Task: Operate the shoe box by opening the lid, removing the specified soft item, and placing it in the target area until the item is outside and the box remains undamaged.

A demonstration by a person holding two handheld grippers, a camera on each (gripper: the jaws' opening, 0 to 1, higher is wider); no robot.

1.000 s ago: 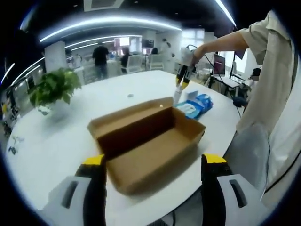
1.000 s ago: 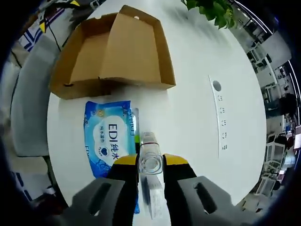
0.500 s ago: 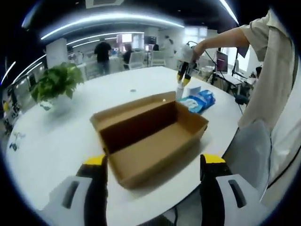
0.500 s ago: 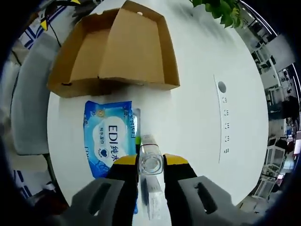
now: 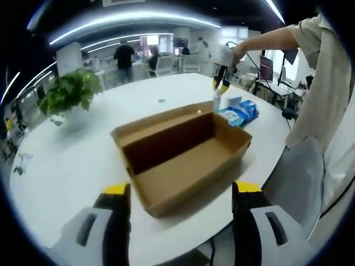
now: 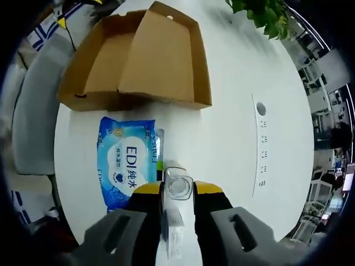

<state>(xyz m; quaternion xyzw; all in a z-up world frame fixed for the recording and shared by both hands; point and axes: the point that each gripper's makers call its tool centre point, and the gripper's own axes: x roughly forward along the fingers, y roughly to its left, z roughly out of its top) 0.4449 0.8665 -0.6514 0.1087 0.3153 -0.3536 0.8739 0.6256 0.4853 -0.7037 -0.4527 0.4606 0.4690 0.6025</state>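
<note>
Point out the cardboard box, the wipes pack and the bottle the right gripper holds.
cardboard box (image 5: 183, 172), left gripper view, inside floor.
wipes pack (image 6: 126, 160), right gripper view, printed blue face.
clear bottle (image 6: 177, 187), right gripper view, its top.

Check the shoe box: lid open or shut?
Open. The shoe box shows its bare brown inside, lid folded back behind it.

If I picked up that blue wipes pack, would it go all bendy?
Probably, yes. The blue wipes pack looks like a soft plastic pouch lying flat on the white table, so it would likely sag at the ends. Its glossy wrapper may be a bit slippery.
</note>
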